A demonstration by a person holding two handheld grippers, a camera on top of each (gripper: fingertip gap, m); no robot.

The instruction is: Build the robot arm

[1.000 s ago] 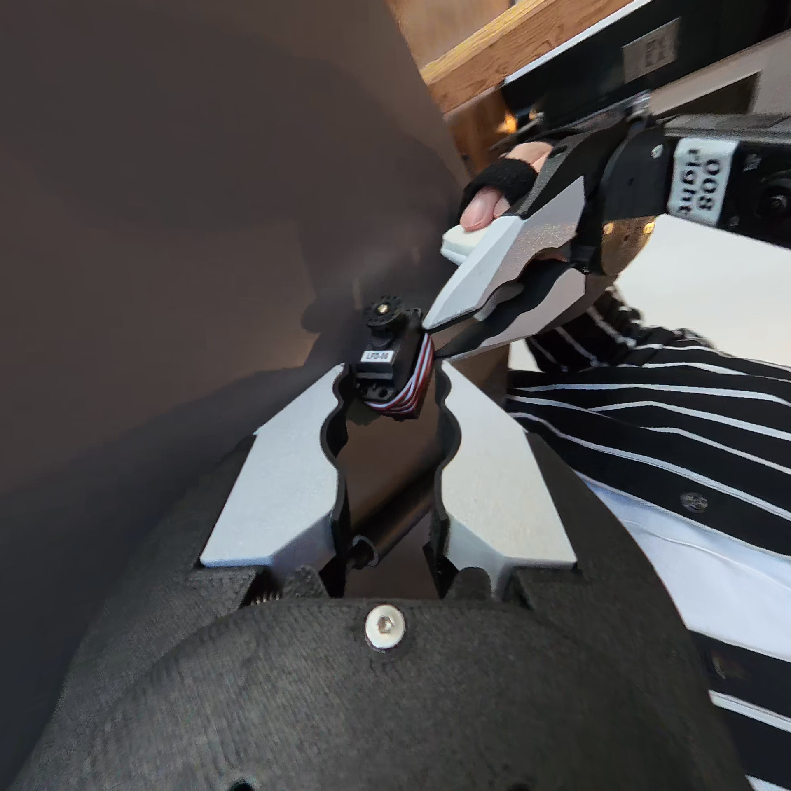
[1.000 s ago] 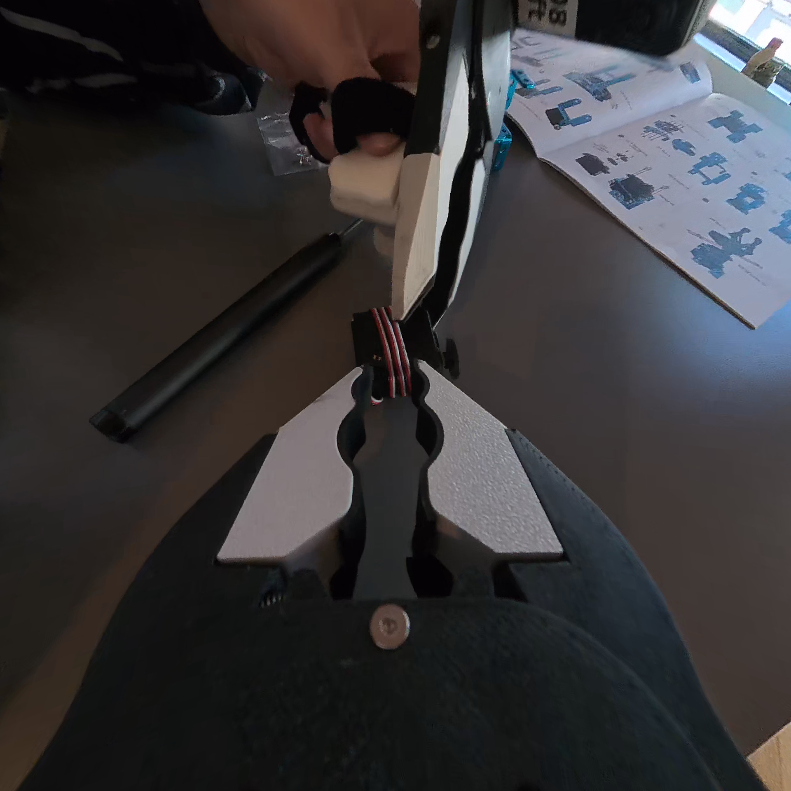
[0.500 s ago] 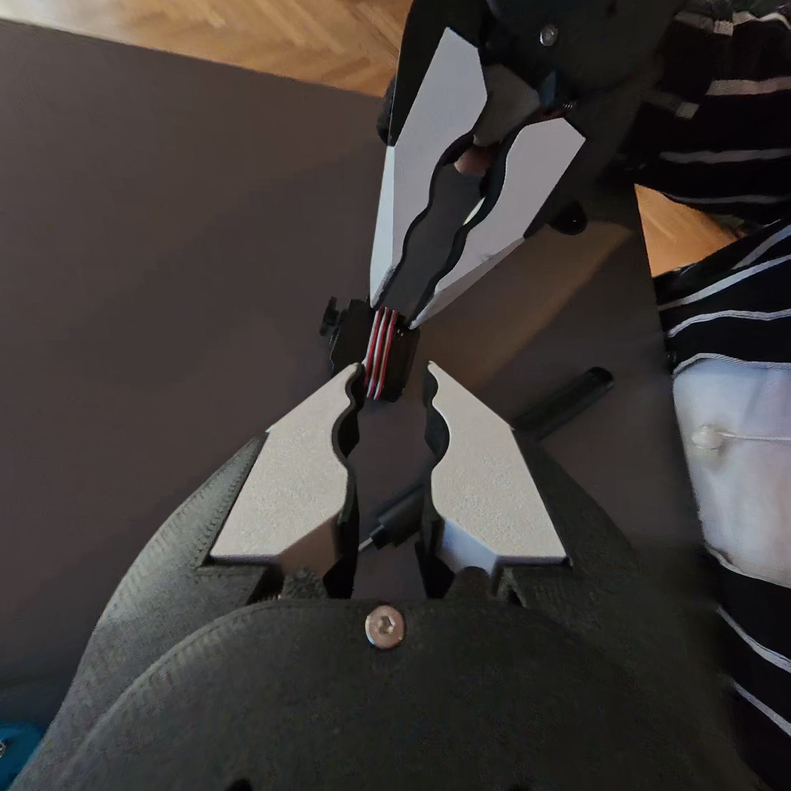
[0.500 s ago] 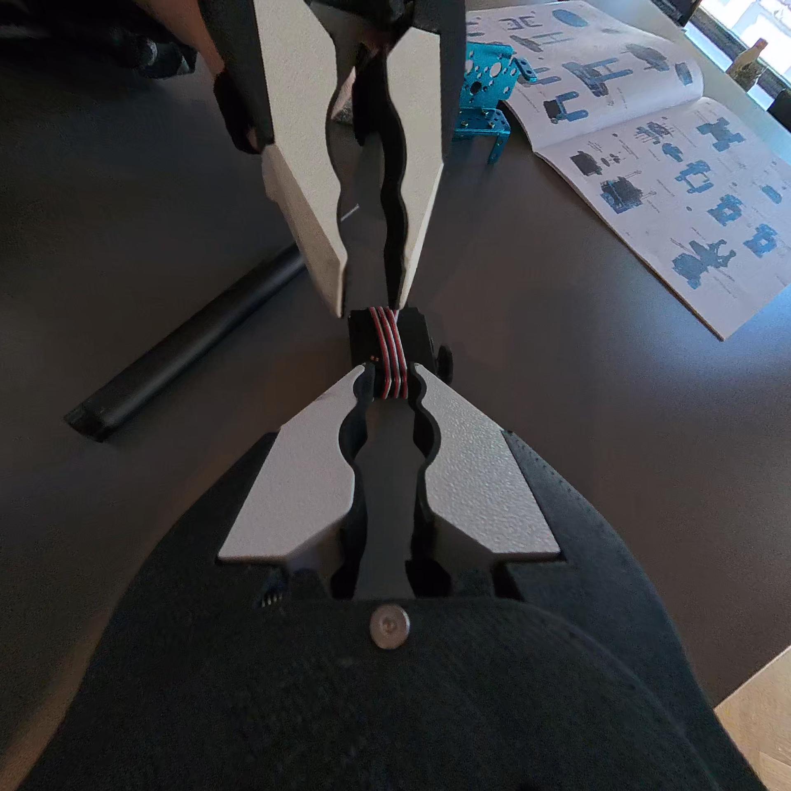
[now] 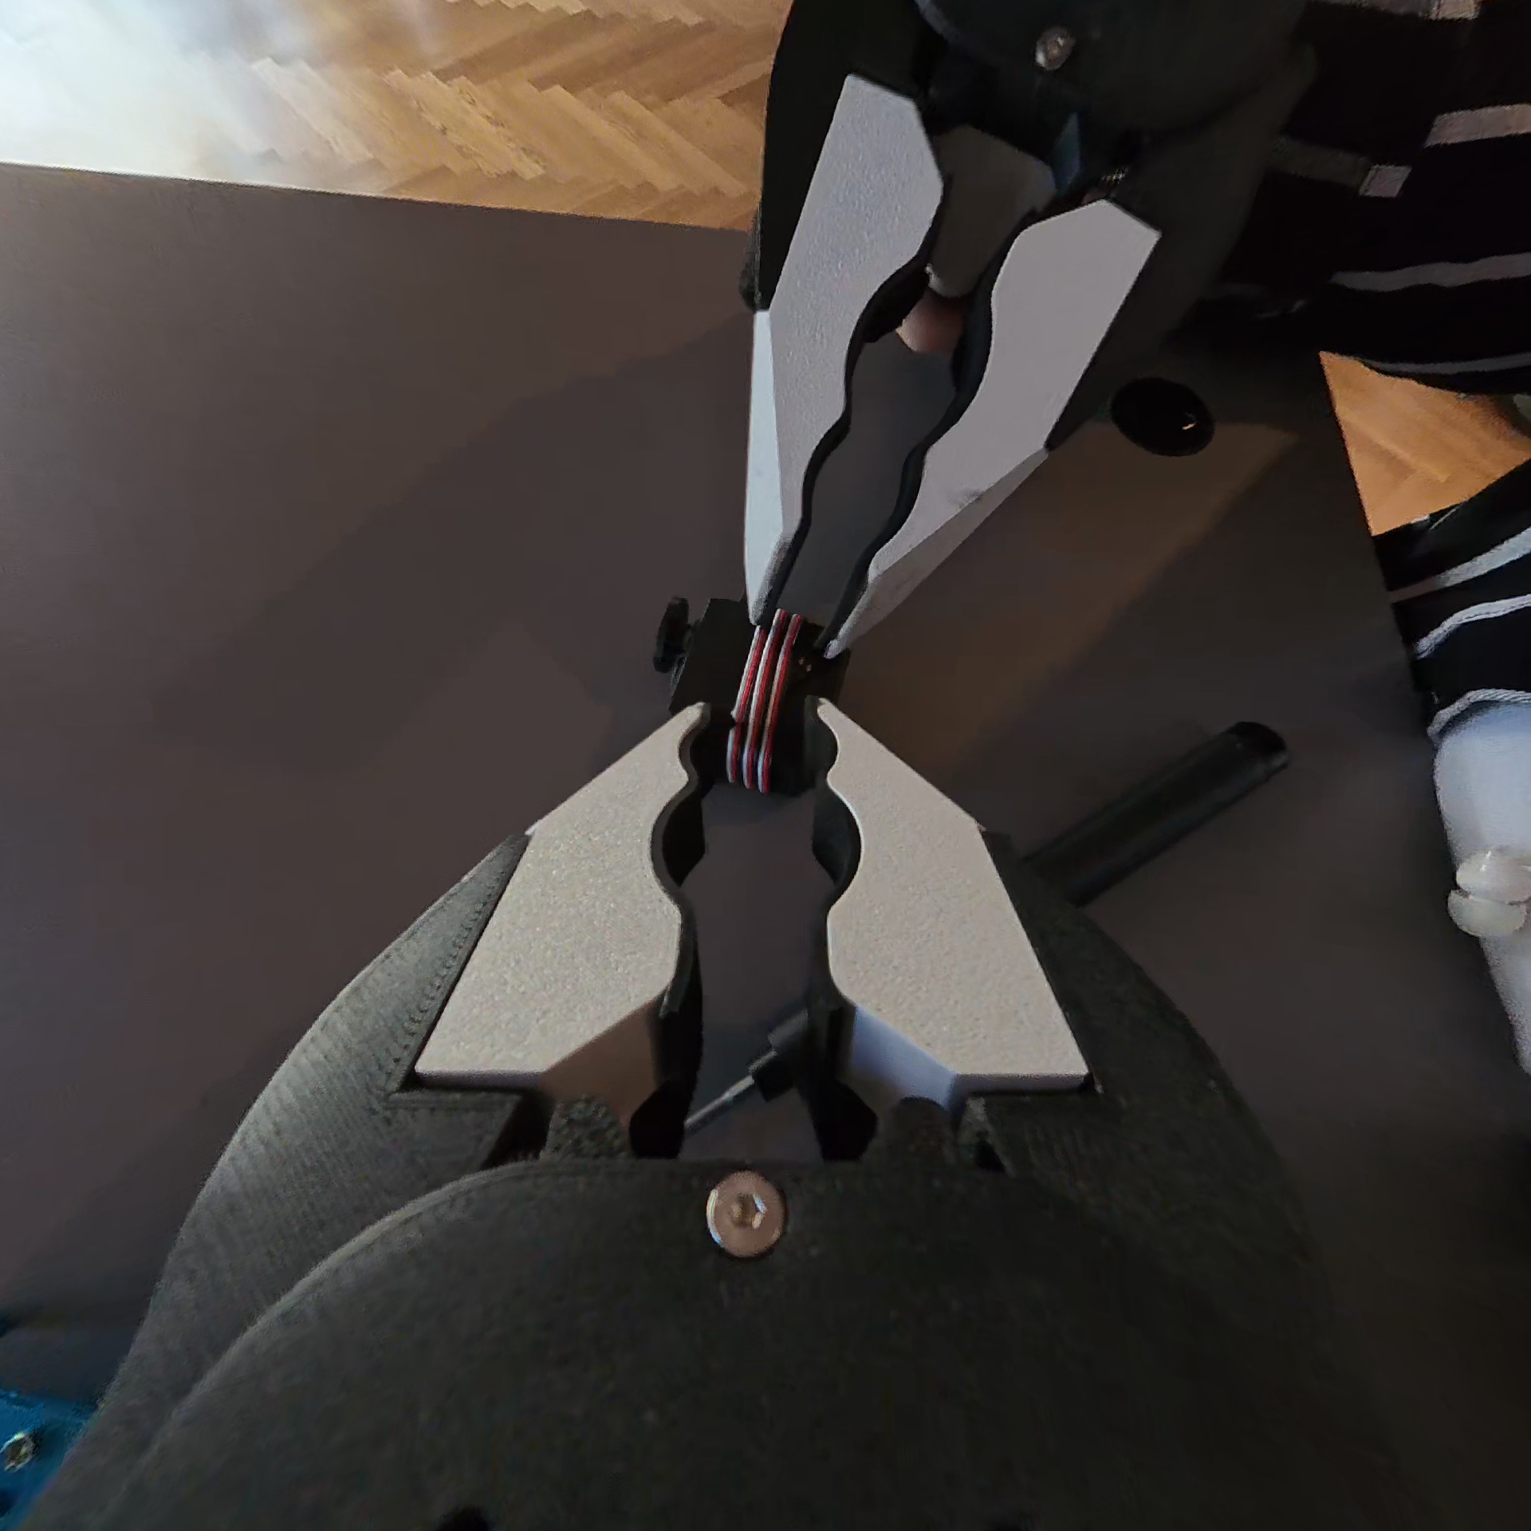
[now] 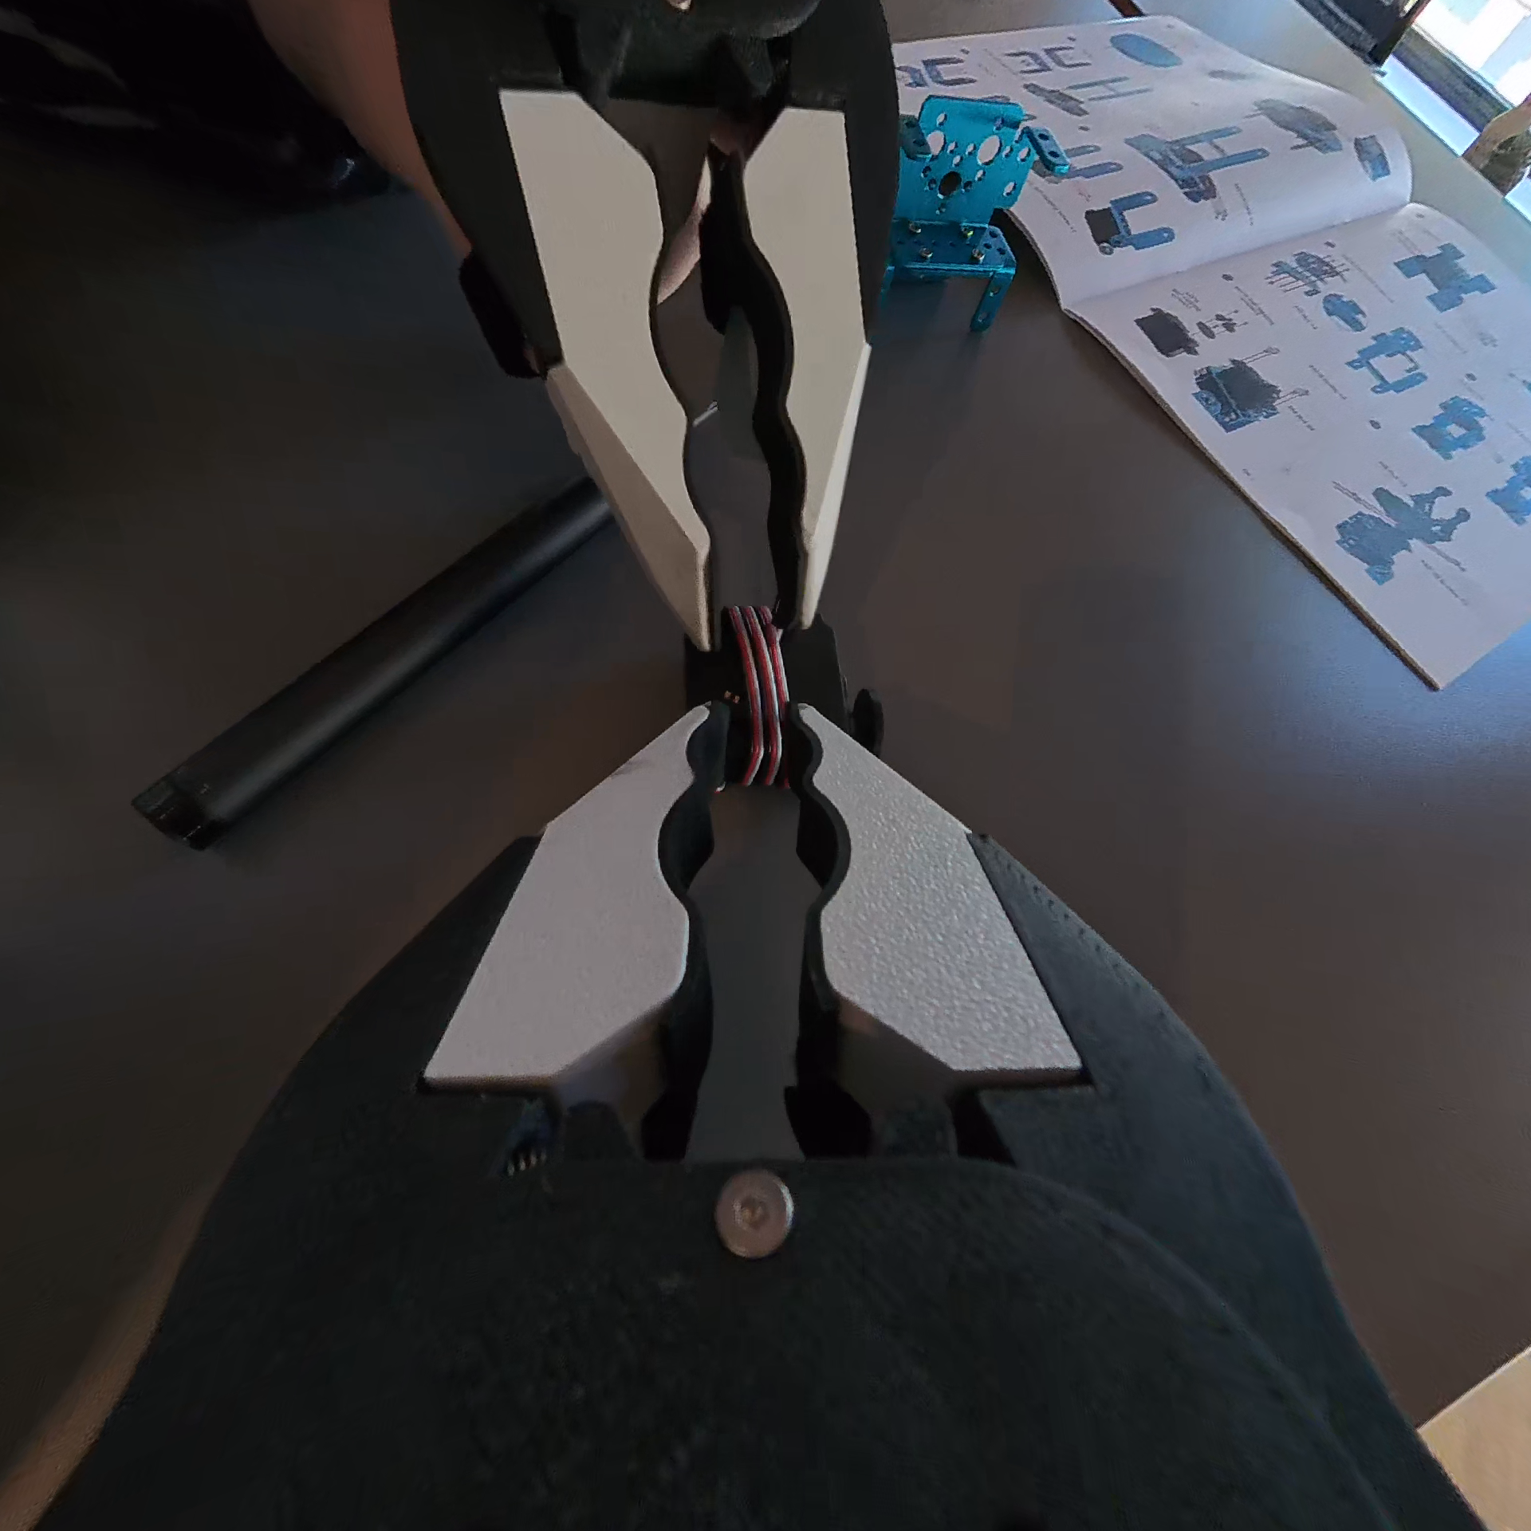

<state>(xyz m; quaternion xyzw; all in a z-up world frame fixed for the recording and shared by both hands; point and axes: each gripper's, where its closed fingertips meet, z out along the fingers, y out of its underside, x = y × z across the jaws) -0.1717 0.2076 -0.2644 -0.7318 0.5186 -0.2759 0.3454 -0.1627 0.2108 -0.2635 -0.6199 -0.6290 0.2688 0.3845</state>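
Observation:
A small black servo [image 5: 712, 654] with a red, white and black wire bundle [image 5: 755, 712] wrapped round it hangs just above the dark table [image 5: 331, 497]. My left gripper [image 5: 762, 712] and right gripper [image 6: 755, 721] face each other tip to tip. The left jaws are closed on the servo's near end. The right gripper [image 5: 804, 625] comes in from above in the left wrist view and pinches the wire bundle [image 6: 758, 679] on the servo [image 6: 824, 663]. In the right wrist view the left gripper [image 6: 755, 634] comes down from the top onto the same servo.
A black rod-shaped tool [image 6: 373, 671] lies on the table to the left. A blue perforated metal bracket [image 6: 953, 207] and an open instruction booklet [image 6: 1243, 331] lie at the back right. A person's striped sleeve [image 5: 1450, 273] and parquet floor [image 5: 497, 108] show beyond the table edge. The tips of both grippers are at nearly the same place.
My left gripper has swung round from side-on to facing the right gripper head-on, and its jaws have narrowed onto the servo. The right gripper has kept its hold on the wire bundle.

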